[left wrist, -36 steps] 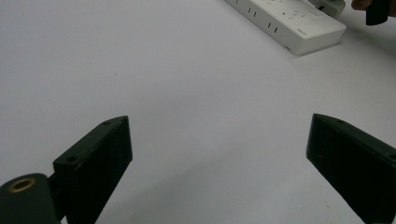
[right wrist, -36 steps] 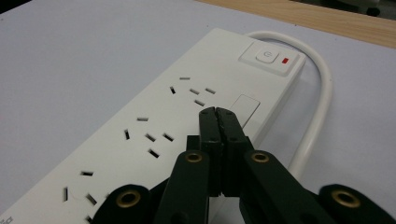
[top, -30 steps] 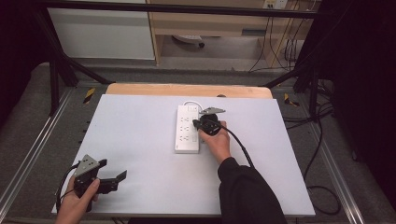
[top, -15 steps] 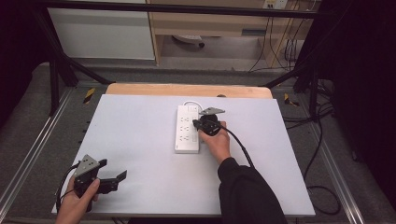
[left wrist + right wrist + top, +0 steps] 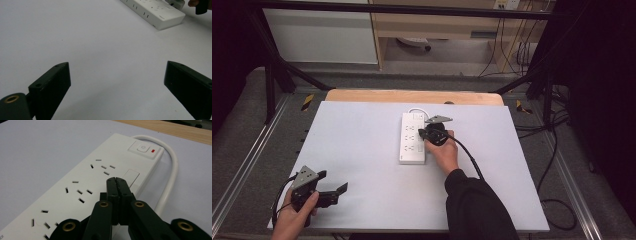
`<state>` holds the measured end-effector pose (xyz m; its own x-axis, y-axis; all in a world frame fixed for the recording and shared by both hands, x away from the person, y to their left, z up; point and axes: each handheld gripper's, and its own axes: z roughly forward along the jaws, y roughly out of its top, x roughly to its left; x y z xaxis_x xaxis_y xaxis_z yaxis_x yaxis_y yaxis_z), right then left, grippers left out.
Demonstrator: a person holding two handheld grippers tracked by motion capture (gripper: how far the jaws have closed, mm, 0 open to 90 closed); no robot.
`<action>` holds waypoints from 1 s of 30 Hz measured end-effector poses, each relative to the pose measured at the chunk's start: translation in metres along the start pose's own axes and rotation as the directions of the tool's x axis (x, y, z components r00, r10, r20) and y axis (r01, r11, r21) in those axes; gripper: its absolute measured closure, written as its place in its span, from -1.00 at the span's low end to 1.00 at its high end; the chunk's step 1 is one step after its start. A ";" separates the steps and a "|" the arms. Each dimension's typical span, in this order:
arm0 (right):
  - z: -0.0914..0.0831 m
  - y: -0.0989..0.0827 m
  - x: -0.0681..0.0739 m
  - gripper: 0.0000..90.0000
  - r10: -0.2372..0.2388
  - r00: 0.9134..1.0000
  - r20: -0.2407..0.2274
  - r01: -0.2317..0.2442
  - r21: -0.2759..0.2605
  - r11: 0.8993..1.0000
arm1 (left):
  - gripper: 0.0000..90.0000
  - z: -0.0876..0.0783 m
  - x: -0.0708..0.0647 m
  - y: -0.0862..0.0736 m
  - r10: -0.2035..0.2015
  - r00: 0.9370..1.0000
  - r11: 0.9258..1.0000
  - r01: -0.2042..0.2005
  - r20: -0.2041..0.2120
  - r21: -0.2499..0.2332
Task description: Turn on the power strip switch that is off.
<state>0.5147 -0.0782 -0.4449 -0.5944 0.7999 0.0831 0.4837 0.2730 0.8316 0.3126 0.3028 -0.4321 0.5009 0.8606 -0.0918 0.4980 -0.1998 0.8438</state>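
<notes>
Closed gripper over the power strip, its switch not yet pressed

From where I stand, the right gripper (image 5: 117,181) has its two black jaws pressed together with nothing between them, and it hovers low over the white power strip (image 5: 412,137), which lies in the middle of the table (image 5: 362,130), a little toward the far side. I judge the aim is the switch (image 5: 144,149) at the far end of the strip; its small red mark shows, and the tip is near it but not yet on it, so the main step seems left to do. The left gripper (image 5: 117,85) waits near the front left corner, jaws wide apart, holding nothing. The strip is smooth hard plastic, long and flat, with a round white cable (image 5: 172,170) curving out of its end; the table top is matt pale grey.
</notes>
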 end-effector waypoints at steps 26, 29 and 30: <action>-0.008 0.000 -0.002 1.00 0.019 1.000 -0.009 -0.019 -0.028 0.999 | -0.84 0.000 0.000 0.000 0.001 1.000 1.000 -0.001 0.000 -0.002; -0.013 -0.001 -0.004 1.00 0.039 0.999 -0.012 -0.039 -0.040 0.998 | -0.85 0.000 0.000 0.000 0.002 1.000 1.000 -0.002 0.001 0.000; -0.015 0.000 -0.004 1.00 0.044 0.999 -0.011 -0.045 -0.047 0.998 | -0.85 0.000 0.000 0.000 0.002 1.000 1.000 -0.002 0.001 -0.001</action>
<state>0.5073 -0.0892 -0.4376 -0.5793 0.8053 0.1257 0.4791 0.2117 0.8519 0.3125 0.3029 -0.4321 0.5023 0.8600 -0.0906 0.4962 -0.2008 0.8447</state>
